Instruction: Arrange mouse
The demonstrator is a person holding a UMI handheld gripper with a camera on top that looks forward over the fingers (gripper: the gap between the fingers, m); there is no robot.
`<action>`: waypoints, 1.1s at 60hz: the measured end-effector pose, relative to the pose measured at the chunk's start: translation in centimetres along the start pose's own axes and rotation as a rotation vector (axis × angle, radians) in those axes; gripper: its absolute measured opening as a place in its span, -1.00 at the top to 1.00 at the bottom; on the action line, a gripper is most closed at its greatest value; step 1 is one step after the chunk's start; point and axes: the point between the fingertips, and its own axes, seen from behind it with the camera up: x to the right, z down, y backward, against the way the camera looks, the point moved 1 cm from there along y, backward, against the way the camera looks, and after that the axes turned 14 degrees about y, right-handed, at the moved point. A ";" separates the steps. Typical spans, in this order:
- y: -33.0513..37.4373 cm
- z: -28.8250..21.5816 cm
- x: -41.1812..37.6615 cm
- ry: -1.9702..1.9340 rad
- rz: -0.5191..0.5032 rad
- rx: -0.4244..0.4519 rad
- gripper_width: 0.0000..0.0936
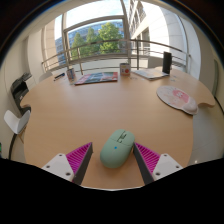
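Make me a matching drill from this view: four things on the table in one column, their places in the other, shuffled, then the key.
Things:
1. pale green computer mouse
2. round white-and-pink mouse pad
3. flat colourful magazine
4. dark upright cylinder

Places:
A. far side of the round wooden table, left of centre, near the window
B. between the open gripper fingers, gaps at both sides
C. far right, standing beside a flat grey item
D. right side of the table, beyond the right finger

Pairs: 1-B, 2-D, 3-A, 4-C
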 end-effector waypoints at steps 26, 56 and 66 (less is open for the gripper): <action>-3.1 -2.7 -2.5 0.217 -0.048 0.035 0.05; 10.0 -29.5 7.7 0.051 -0.040 0.470 0.15; 4.3 -30.8 22.6 0.029 0.107 0.460 0.15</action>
